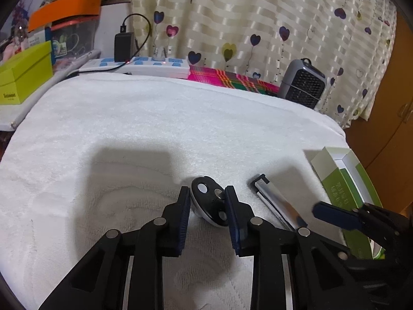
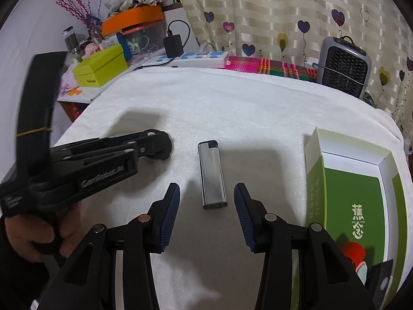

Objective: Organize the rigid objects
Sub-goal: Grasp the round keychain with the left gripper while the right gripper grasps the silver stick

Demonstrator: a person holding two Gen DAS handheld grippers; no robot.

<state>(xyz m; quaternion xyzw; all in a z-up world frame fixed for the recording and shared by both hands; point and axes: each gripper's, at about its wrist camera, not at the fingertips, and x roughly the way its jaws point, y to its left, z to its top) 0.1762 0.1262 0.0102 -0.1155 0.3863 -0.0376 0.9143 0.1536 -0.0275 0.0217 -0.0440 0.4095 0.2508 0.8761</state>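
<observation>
Lighter [image 2: 212,174], silvery with a black cap, lies flat on the white towel [image 2: 232,108], just ahead of the right gripper [image 2: 207,211], whose jaws stand spread and empty. The left gripper [image 1: 207,214] pinches a black-and-white oval gadget [image 1: 210,201] (pads against its sides). Only the right wrist view shows the inside of the green box [image 2: 361,188].

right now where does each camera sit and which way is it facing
Left wrist: on the left gripper, looking down along its jaws at a black oval object between them on the white towel; the right gripper's tip shows at right.
Right wrist: on the right gripper, facing the silver lighter ahead of its open jaws; a hand shows.
Shared: towel, lighter, green box, heater.
</observation>
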